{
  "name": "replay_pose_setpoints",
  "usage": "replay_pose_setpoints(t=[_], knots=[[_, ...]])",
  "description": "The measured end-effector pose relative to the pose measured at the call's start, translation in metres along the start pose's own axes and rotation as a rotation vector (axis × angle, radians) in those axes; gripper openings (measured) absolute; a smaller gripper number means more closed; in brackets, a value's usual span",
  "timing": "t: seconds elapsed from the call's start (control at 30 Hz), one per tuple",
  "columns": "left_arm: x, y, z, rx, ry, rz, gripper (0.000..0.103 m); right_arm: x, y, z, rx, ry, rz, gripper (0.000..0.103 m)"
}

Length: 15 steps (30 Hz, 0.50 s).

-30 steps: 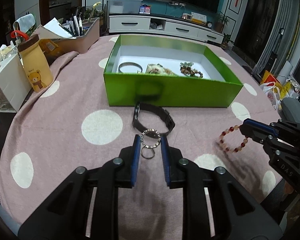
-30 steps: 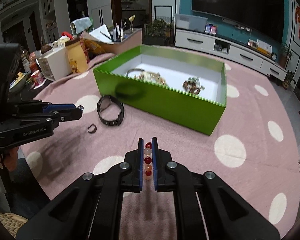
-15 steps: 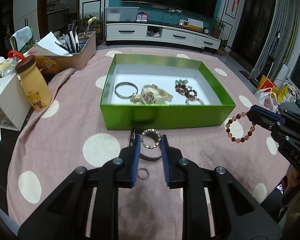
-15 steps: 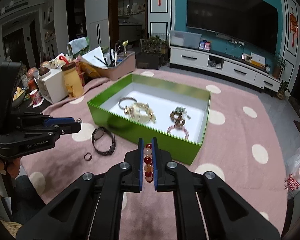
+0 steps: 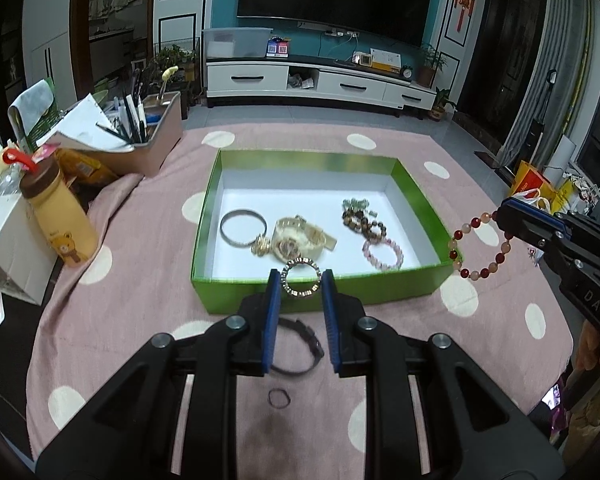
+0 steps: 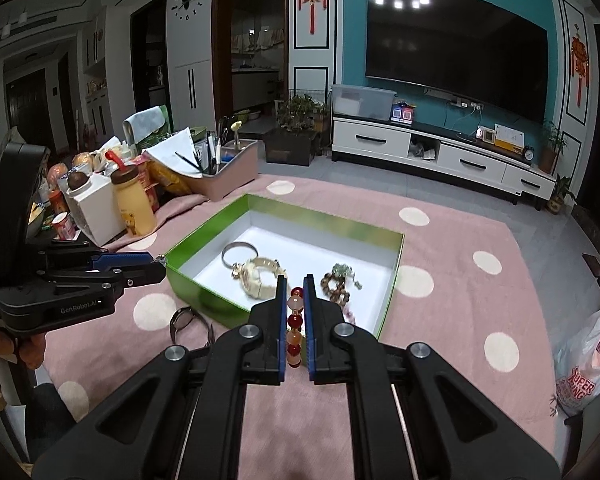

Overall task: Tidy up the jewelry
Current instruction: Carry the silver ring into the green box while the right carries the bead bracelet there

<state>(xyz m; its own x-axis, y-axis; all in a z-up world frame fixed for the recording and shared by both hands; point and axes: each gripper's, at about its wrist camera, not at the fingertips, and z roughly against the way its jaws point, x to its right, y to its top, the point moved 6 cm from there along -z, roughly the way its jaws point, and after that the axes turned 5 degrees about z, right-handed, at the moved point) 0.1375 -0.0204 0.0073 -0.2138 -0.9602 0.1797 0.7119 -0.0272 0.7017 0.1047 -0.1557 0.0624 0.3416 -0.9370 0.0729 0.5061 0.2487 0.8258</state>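
My left gripper (image 5: 300,280) is shut on a small studded ring-shaped bangle (image 5: 300,278), held in the air just before the near wall of the green box (image 5: 324,292). My right gripper (image 6: 295,286) is shut on a red and peach bead bracelet (image 6: 294,320), which hangs as a loop (image 5: 480,246) beside the box's right corner in the left wrist view. Inside the box lie a metal bangle (image 5: 242,226), a gold watch (image 5: 296,240), dark bead bracelets (image 5: 360,220) and a pink bead bracelet (image 5: 382,254). A black watch (image 5: 300,344) and a small dark ring (image 5: 279,398) rest on the pink cloth.
The round table has a pink cloth with white dots (image 5: 140,264). At the left stand a yellow bear bottle (image 5: 62,216), a white carton (image 5: 12,248) and a tub of pens and papers (image 5: 140,144). A plastic bag (image 6: 588,364) sits off the table's right edge.
Both grippers have risen with their bracelets, so the inside of the box now shows fully. The black watch and small ring have dropped lower in the left wrist view.
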Motion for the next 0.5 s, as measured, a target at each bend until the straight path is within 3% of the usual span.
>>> replay_pose_setpoints(t=[0.5], knots=[[0.007,0.043,-0.020,0.024,0.012,-0.008,0.020,0.011,0.021,-0.023,0.009,0.001,0.002,0.007]])
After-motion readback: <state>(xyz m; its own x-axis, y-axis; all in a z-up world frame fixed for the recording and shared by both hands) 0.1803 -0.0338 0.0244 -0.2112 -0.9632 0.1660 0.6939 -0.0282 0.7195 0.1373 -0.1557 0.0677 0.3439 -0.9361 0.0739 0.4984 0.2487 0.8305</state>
